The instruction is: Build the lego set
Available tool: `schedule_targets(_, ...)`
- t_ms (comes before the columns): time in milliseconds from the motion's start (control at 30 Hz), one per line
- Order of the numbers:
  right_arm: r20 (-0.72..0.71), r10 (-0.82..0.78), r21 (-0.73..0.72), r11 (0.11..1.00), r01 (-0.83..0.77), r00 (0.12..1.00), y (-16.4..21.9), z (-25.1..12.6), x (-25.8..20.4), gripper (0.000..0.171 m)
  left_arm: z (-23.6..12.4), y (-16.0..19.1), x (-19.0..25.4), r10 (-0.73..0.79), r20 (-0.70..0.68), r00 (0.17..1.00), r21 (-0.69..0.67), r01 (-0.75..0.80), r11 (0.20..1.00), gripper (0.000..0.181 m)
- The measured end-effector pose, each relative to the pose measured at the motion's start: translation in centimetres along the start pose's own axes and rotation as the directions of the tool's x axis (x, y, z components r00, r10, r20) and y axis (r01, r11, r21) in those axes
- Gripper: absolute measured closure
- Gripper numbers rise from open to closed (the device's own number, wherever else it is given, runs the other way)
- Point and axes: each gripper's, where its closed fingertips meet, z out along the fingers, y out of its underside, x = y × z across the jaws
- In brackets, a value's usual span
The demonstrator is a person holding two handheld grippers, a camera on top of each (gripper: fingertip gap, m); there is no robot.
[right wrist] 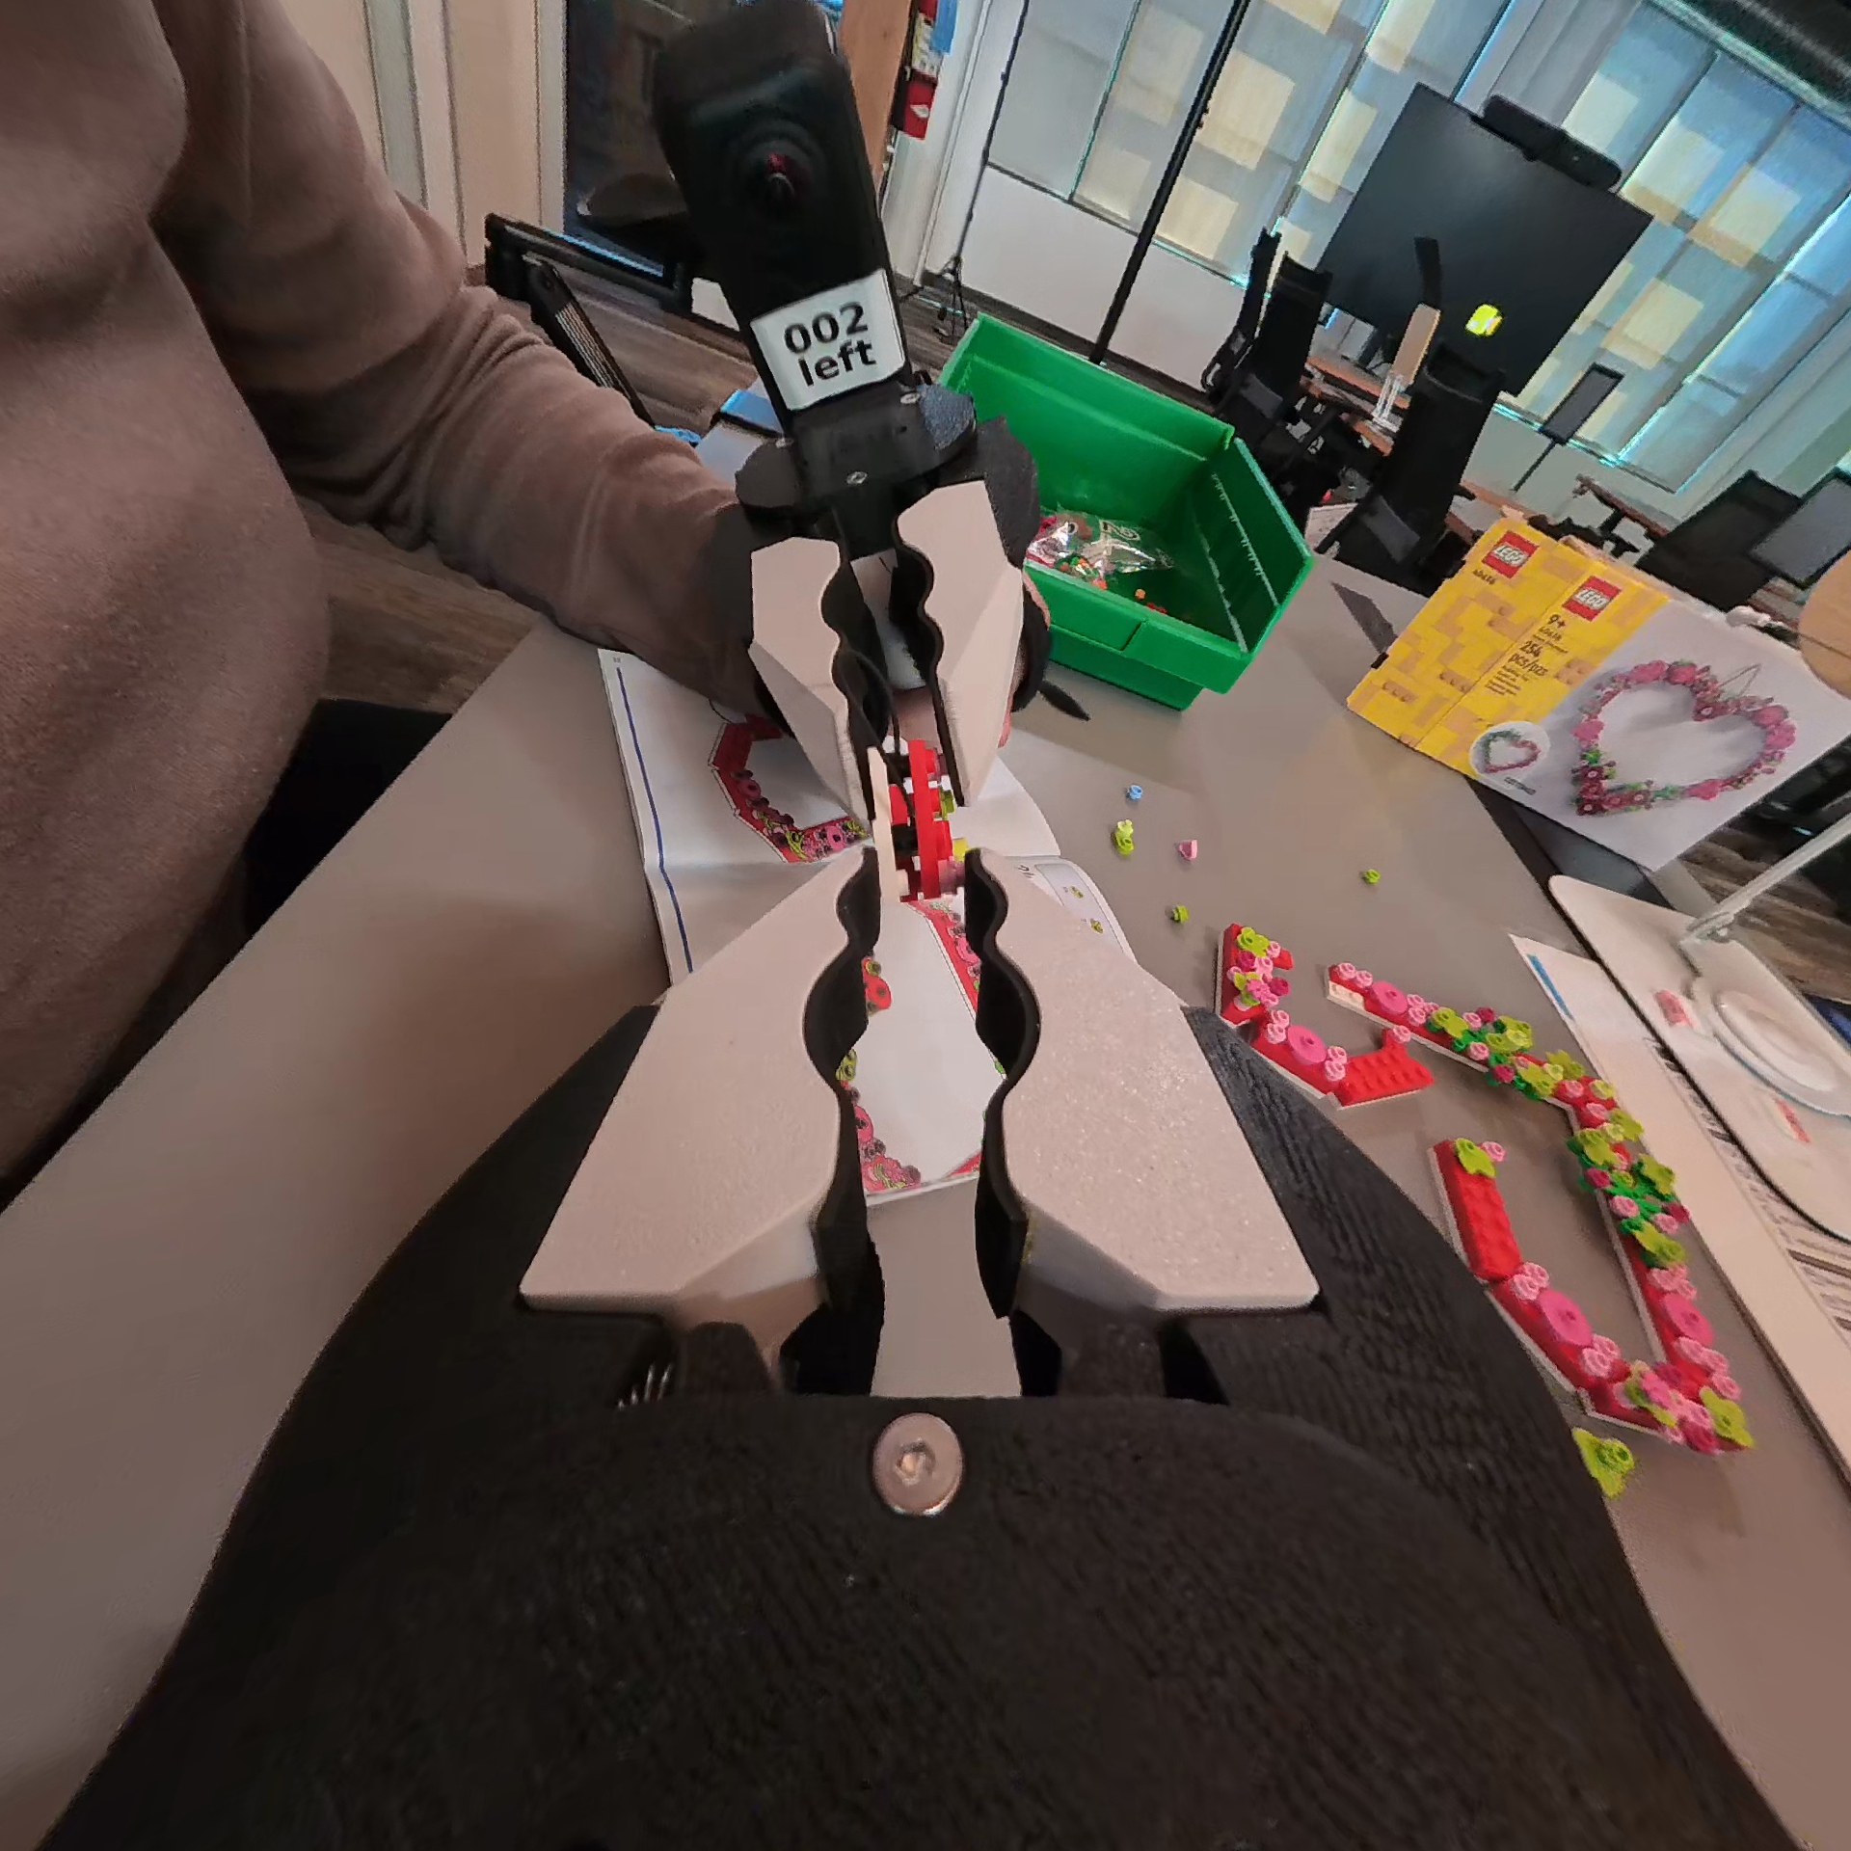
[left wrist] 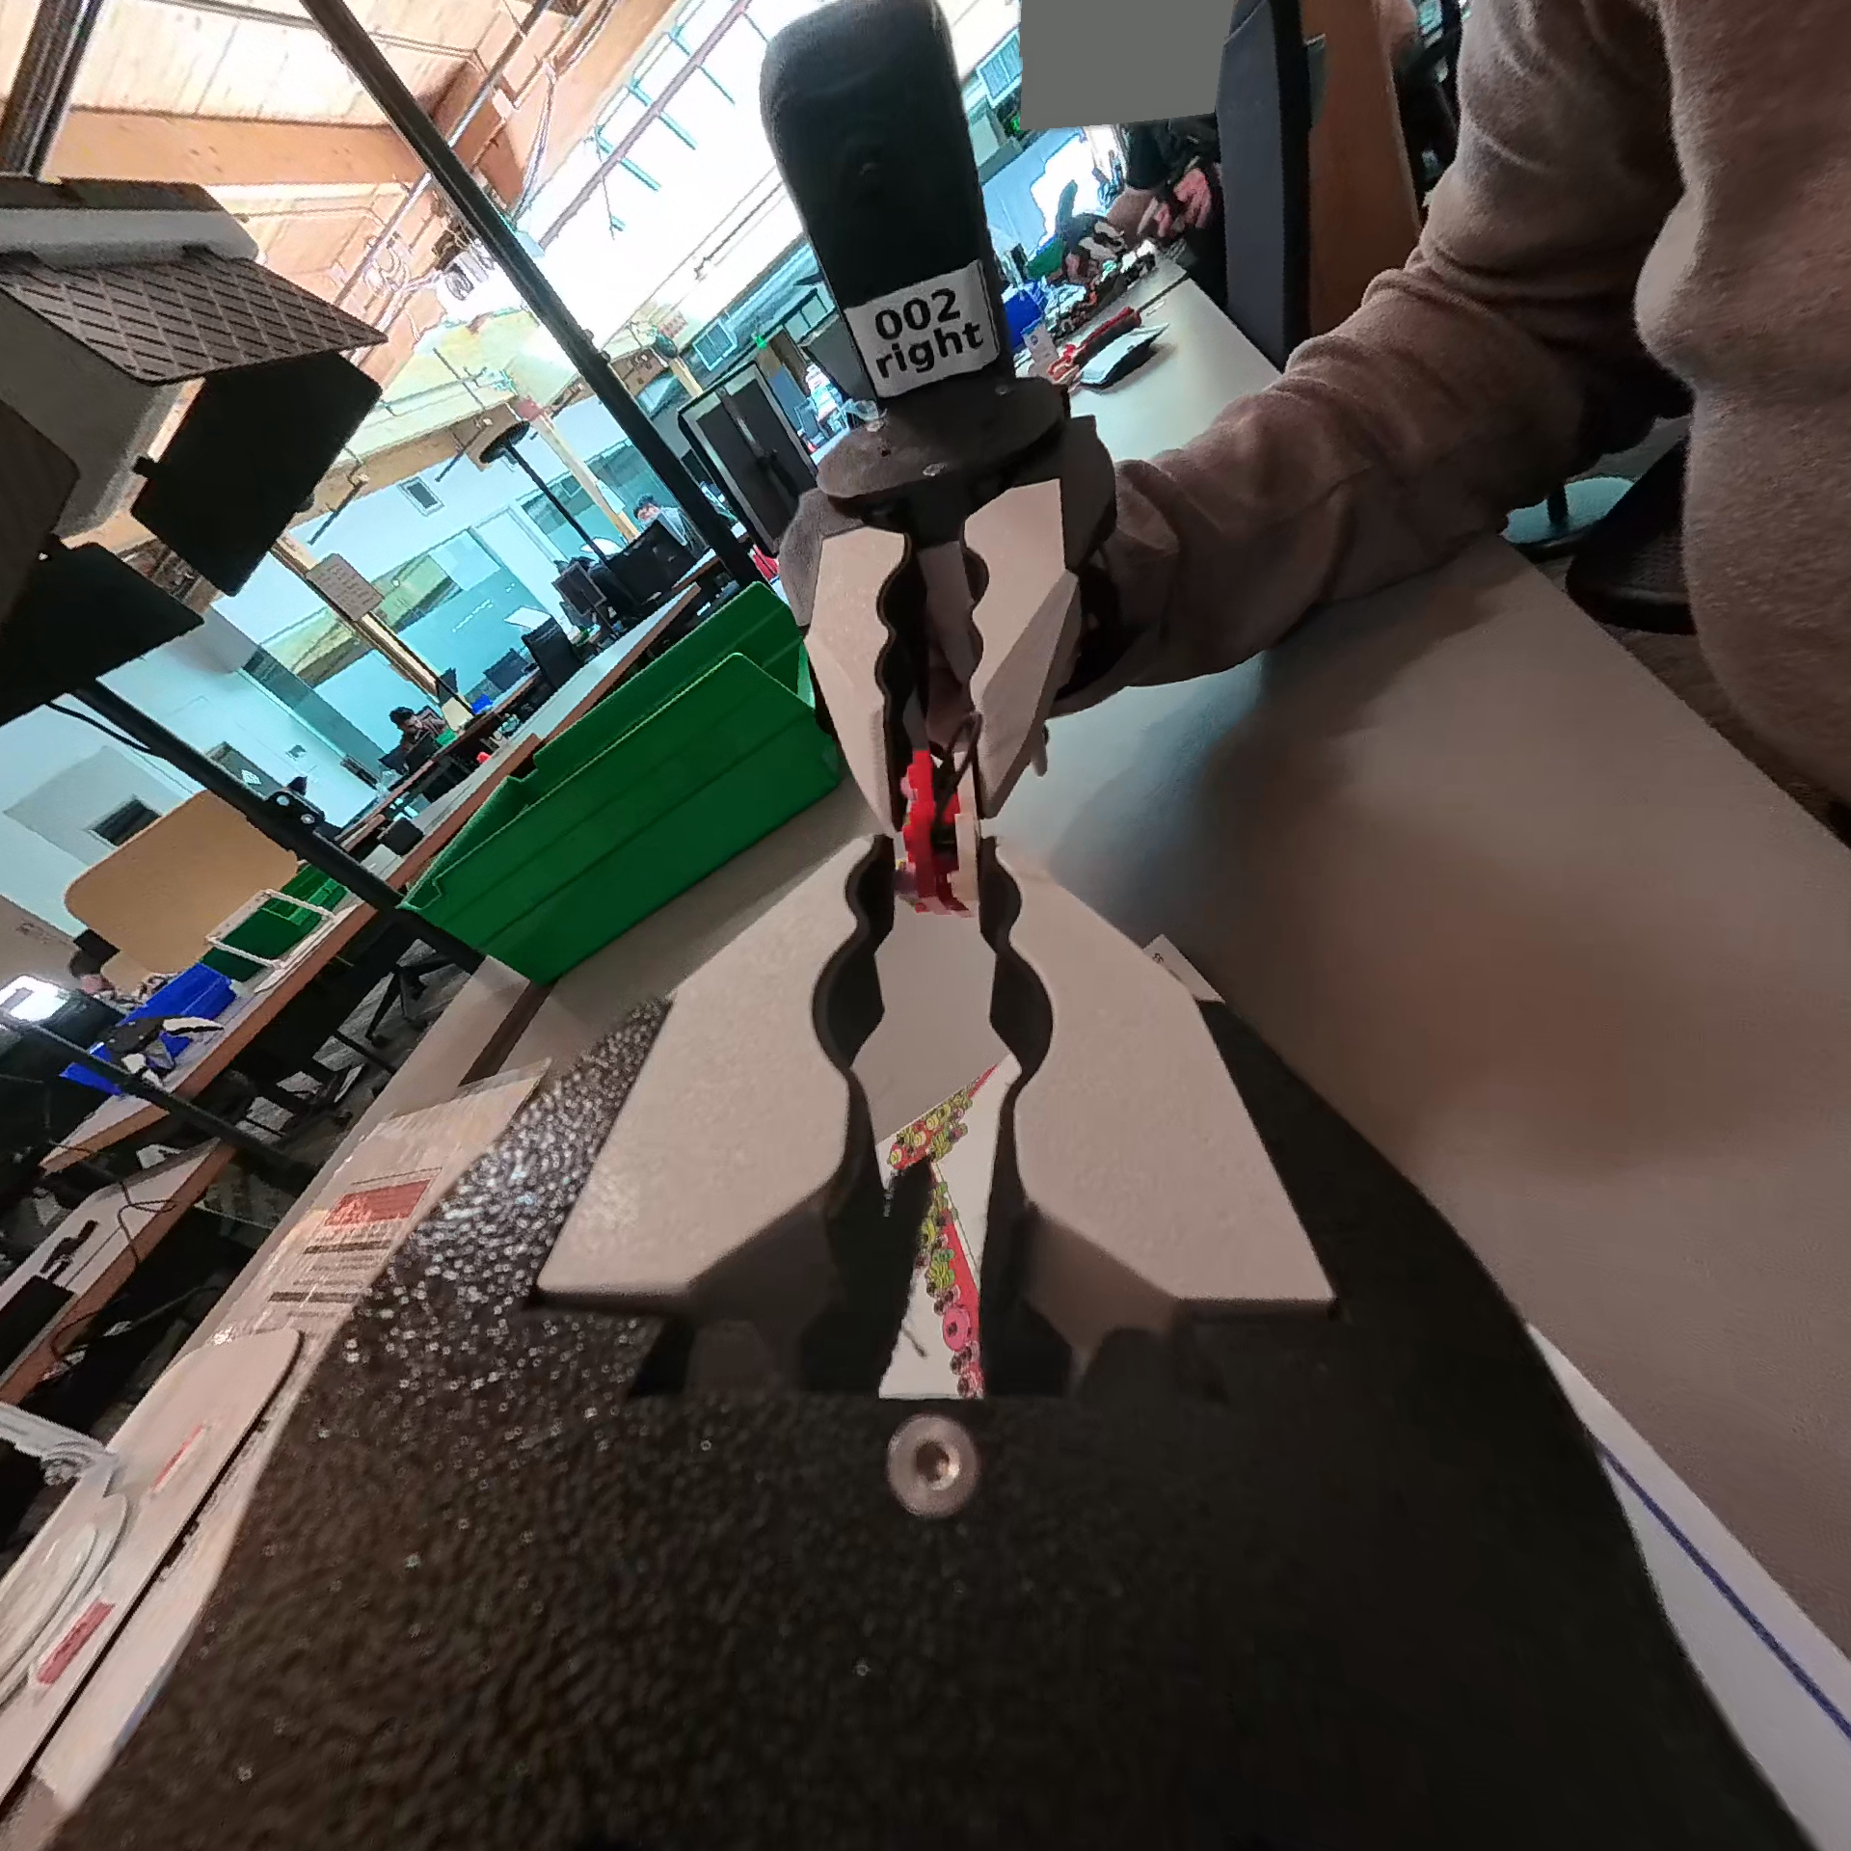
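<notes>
A small red and white lego assembly point(left wrist: 932, 881) is held in the air between both grippers, above the open instruction booklet point(right wrist: 701, 801). My left gripper point(left wrist: 937, 851) is shut on one end of it. My right gripper point(right wrist: 921, 871) is shut on the other end, where the assembly point(right wrist: 923, 826) shows red plates against a white plate. The two grippers meet tip to tip; the right one point(left wrist: 932, 796) comes in from above in the left wrist view, and the left one point(right wrist: 906, 786) does so in the right wrist view. The grip points are partly hidden by the fingers.
Partly built red and pink heart sections point(right wrist: 1482, 1212) lie on the grey table to the right, with loose small pieces point(right wrist: 1124, 834) nearby. A green bin point(right wrist: 1152, 641) stands behind, a yellow lego box point(right wrist: 1502, 641) at the back right, and a white lamp base point(right wrist: 1763, 1042) at the right edge. The person's sleeve point(right wrist: 451, 401) is at the left. My two grippers' fingertips are within a few centimetres of each other.
</notes>
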Motion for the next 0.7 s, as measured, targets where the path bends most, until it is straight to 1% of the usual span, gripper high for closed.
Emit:
schedule_targets(100, 0.009, 0.041, 0.019, 0.999, -0.041, 0.999, -0.12, -0.03, 0.09, 0.156, 0.03, -0.01, -0.11, -0.041, -0.006, 0.999, 0.005, 0.041, 0.999, 0.166)
schedule_targets(267, -0.007, 0.045, 0.027, 0.999, -0.045, 0.999, -0.05, 0.00, 0.31, 0.157, 0.02, 0.15, -0.33, -0.095, -0.013, 0.995, 0.003, 0.095, 0.995, 0.167)
schedule_targets(433, -0.004, 0.044, -0.007, 0.999, -0.044, 0.999, 0.36, 0.10, 0.28, 0.158, 0.03, 0.51, -0.20, -0.087, -0.020, 0.996, -0.013, 0.087, 0.996, 0.166)
schedule_targets(600, -0.019, 0.054, 0.007, 0.999, -0.054, 0.998, 0.27, 0.16, 0.56, 0.156, -0.01, 0.53, -0.51, -0.077, -0.003, 0.997, -0.020, 0.077, 0.997, 0.166)
schedule_targets(667, -0.043, 0.027, 0.018, 0.999, -0.026, 0.999, 0.22, 0.25, 0.66, 0.148, 0.04, 0.73, -0.29, -0.070, -0.015, 0.997, -0.034, 0.069, 0.997, 0.168)
schedule_targets(700, -0.049, 0.005, 0.017, 1.000, -0.004, 0.999, 0.22, 0.24, 0.61, 0.148, 0.09, 0.85, -0.17, -0.055, -0.015, 0.998, -0.041, 0.054, 0.998, 0.169)
